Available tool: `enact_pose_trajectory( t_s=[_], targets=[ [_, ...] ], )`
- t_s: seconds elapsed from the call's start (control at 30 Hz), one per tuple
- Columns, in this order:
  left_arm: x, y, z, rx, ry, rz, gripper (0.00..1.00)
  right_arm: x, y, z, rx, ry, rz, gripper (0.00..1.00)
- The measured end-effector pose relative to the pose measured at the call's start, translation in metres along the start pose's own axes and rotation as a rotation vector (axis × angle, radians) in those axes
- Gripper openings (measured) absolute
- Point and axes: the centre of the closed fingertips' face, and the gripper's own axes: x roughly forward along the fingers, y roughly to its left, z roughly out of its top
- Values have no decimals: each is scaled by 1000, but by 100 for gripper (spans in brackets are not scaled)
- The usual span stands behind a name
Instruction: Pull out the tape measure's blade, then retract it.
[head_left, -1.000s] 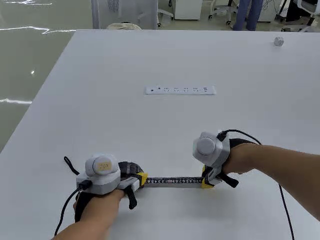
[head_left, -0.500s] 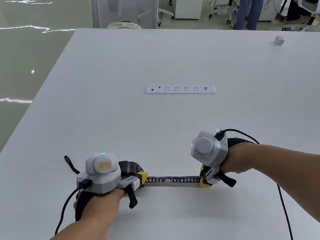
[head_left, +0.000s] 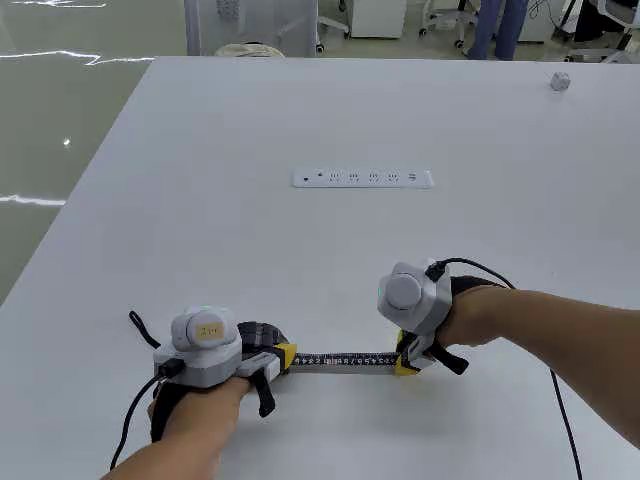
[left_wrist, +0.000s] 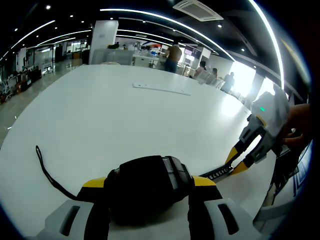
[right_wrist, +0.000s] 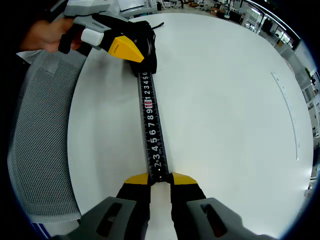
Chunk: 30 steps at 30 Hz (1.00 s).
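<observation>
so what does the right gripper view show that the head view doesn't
Right gripper view: the blade close up, its printed numbers readable, and a grey mesh chair back beside the table. Head view: the person's right forearm reaching in from the right. Both: the blade drawn out across the white table, the right gripper shut on its end and the left gripper clamping the tape measure case.

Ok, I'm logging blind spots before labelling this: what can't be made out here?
Blade hook: right gripper view, hidden between the right gripper's jaws.
Case sides: left gripper view, covered by the left gripper.
Blade numbers: head view, too small.
Small grey object, far right: head view, too small to identify.
</observation>
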Motion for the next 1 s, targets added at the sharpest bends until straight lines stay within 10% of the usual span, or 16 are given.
enact_pose_trajectory(
  t_s=[1.0],
  targets=[
    [0, 0, 0, -6, 1, -5, 60, 4, 1, 13, -7, -9, 4, 14]
  ],
)
